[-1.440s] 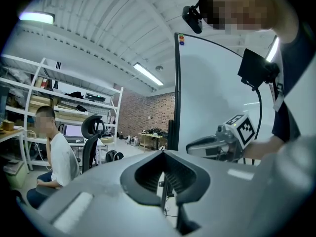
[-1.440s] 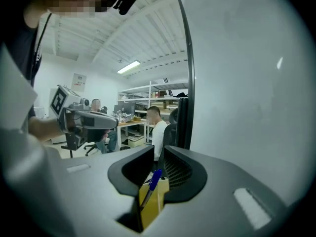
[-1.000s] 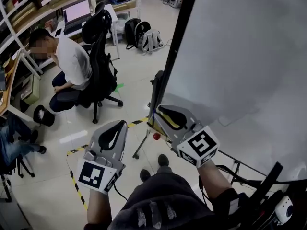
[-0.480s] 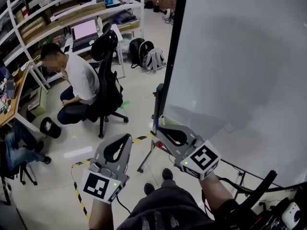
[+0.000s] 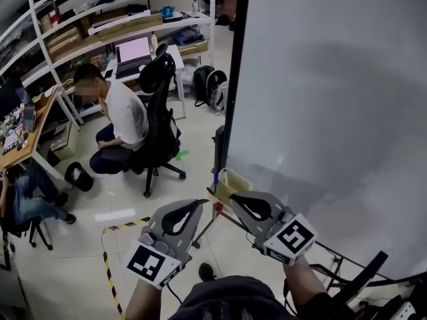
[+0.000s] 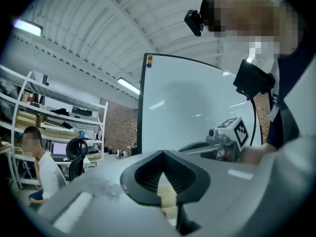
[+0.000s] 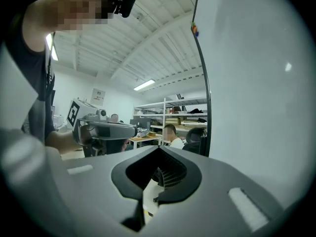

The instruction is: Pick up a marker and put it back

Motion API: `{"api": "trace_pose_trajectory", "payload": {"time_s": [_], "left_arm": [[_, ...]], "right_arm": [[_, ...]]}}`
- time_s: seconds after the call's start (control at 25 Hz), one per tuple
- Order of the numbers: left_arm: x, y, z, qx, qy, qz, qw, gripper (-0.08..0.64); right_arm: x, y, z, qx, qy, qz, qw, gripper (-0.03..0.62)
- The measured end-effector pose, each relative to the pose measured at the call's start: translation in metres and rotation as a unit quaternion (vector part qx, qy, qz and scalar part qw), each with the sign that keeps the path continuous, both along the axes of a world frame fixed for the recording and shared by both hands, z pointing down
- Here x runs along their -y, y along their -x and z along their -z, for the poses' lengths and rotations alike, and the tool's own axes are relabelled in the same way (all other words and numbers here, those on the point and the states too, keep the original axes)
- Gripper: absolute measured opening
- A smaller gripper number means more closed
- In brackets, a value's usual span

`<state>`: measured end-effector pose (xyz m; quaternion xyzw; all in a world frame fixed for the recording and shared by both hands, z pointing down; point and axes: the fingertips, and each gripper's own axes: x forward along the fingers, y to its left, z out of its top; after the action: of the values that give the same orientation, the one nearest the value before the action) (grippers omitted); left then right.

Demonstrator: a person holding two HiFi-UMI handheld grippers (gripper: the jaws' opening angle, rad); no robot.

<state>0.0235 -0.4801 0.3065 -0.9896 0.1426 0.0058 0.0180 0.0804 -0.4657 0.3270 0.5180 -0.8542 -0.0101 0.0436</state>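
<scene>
A pale yellow tray (image 5: pixel 235 181) hangs at the whiteboard's (image 5: pixel 333 112) lower left corner. A blue marker (image 5: pixel 215 177) stands at the tray's left end. A small red thing (image 5: pixel 217 207) shows just below the tray. My right gripper (image 5: pixel 231 197) is a little short of the tray with its tips toward it. It is shut, and I see no marker between its jaws in either view. My left gripper (image 5: pixel 201 203) is beside it on the left, also shut and empty, with its tip near the red thing.
A person in a white shirt (image 5: pixel 123 112) sits on a black office chair (image 5: pixel 160 122) at the left. Behind are shelves with a laptop (image 5: pixel 133 49) and backpacks (image 5: pixel 210 85). Yellow-black tape (image 5: pixel 127 224) crosses the floor. The whiteboard's stand legs run below the grippers.
Both grippers have drawn back from the whiteboard's corner and sit lower in the head view. The tray, earlier covered by the right gripper, now shows beyond its tips. The view has swung up.
</scene>
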Motion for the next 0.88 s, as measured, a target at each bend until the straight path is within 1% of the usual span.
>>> {"api": "trace_pose_trajectory", "payload": {"time_s": [0.08, 0.16, 0.24, 0.32, 0.44, 0.52, 0.64, 0.76, 0.88], "left_arm": [[-0.023, -0.009, 0.001, 0.004, -0.005, 0.001, 1.0000, 0.005], [-0.048, -0.021, 0.002, 0.006, -0.009, 0.010, 0.9999, 0.005], [-0.068, -0.028, 0.001, 0.010, -0.016, 0.035, 0.9992, 0.005], [-0.083, -0.032, 0.000, 0.006, -0.017, 0.064, 0.9978, 0.006], [-0.111, -0.042, -0.001, -0.001, -0.014, 0.087, 0.9962, 0.006], [-0.133, -0.050, -0.006, 0.003, -0.015, 0.098, 0.9951, 0.006], [-0.165, -0.059, -0.013, 0.021, -0.009, 0.120, 0.9925, 0.005], [-0.193, -0.066, 0.001, 0.014, -0.008, 0.139, 0.9902, 0.006], [-0.214, -0.066, 0.005, 0.026, -0.016, 0.151, 0.9880, 0.006]], "right_arm": [[-0.022, -0.003, 0.006, 0.001, -0.015, 0.017, 1.000, 0.000], [-0.050, -0.009, 0.005, 0.000, -0.019, 0.034, 0.999, 0.000], [-0.074, -0.015, 0.000, -0.002, -0.016, 0.055, 0.998, 0.000], [-0.093, -0.018, -0.006, -0.002, -0.013, 0.079, 0.997, 0.000], [-0.121, -0.027, -0.011, 0.003, -0.019, 0.103, 0.994, 0.000], [-0.141, -0.037, -0.016, 0.010, -0.023, 0.113, 0.993, 0.000], [-0.171, -0.052, -0.022, 0.028, -0.016, 0.125, 0.992, 0.000], [-0.192, -0.062, -0.024, 0.048, -0.001, 0.131, 0.990, 0.000], [-0.203, -0.066, -0.027, 0.066, 0.006, 0.139, 0.988, 0.000]]}}
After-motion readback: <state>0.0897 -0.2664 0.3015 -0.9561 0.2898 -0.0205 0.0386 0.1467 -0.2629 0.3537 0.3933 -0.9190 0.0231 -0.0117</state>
